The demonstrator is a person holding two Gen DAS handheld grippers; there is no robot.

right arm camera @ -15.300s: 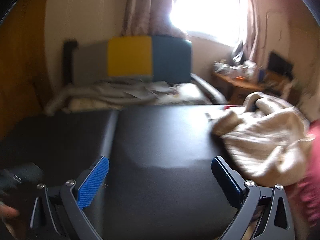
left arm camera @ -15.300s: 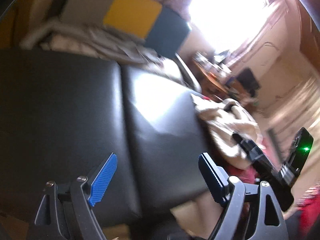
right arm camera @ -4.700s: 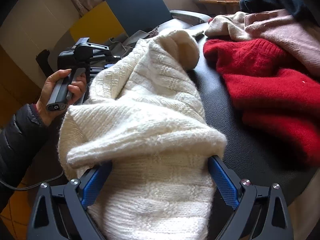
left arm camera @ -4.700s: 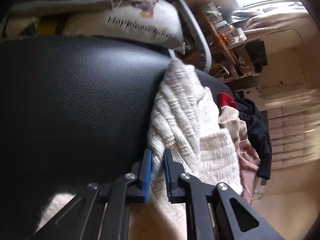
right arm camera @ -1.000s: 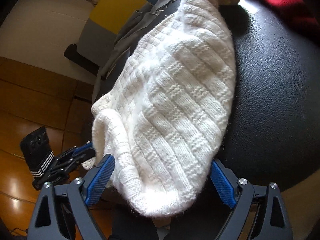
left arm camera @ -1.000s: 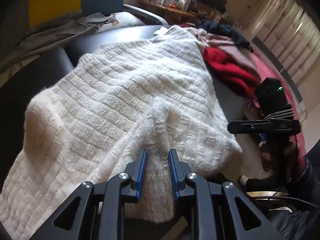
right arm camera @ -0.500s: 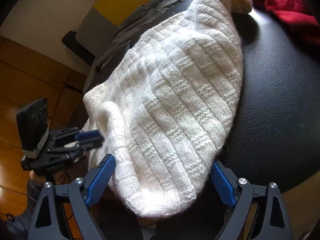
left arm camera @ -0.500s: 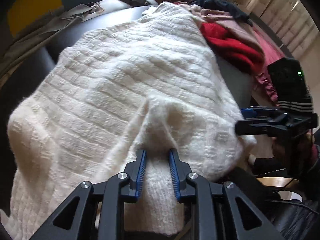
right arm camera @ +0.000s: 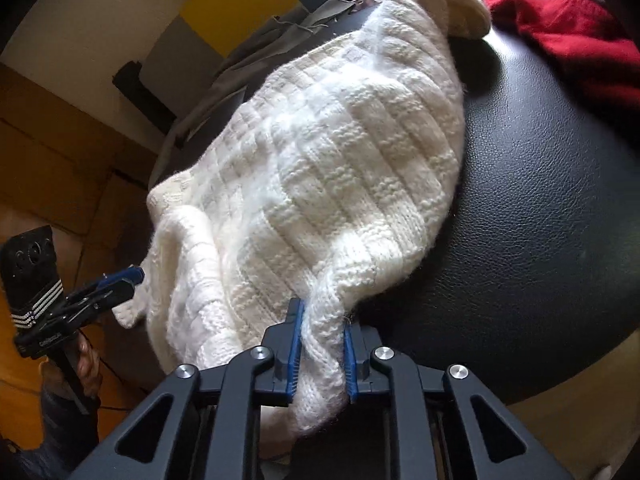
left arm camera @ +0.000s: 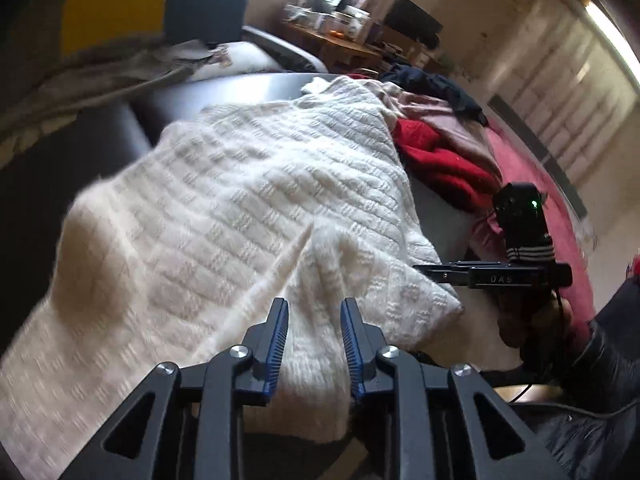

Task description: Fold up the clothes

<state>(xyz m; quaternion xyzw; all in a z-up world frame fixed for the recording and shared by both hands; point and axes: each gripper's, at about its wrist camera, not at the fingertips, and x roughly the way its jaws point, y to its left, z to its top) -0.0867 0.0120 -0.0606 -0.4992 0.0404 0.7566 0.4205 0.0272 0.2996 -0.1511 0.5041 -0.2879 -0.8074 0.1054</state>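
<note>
A cream knitted sweater (left arm camera: pixel 248 208) lies spread over a black padded bench (right arm camera: pixel 540 216), its near hem hanging over the bench's front edge toward both cameras. The left hand-held gripper (left arm camera: pixel 314 344) has its blue-padded jaws parting: a fold of the sweater's hem sits between them, and in the left wrist view a gap shows on each side of the knit, so the pads (left arm camera: pixel 277 344) no longer clamp it. The right hand-held gripper (right arm camera: pixel 320 350) is closing its jaws, and in the right wrist view its blue pads (right arm camera: pixel 295 350) already press on a bunched ridge of the hem from both sides, pulling the knit into a peak just above the jaws. Each gripper also shows in the other's view: the right one to the right of the sweater's corner, gripped by a hand (left arm camera: pixel 532 320) in a dark sleeve, its jaws seen edge-on at that corner; the left one at the lower left, just beside a dangling bit of hem. Beyond the sweater, at the far right of the bench, lies a red garment (left arm camera: pixel 444 164) with a pink garment (left arm camera: pixel 452 120) and a dark garment (left arm camera: pixel 436 84) piled behind it. A chair with yellow and blue back panels (left arm camera: pixel 120 4) stands behind the bench, with grey cloth (left arm camera: pixel 100 64) draped on it.
</note>
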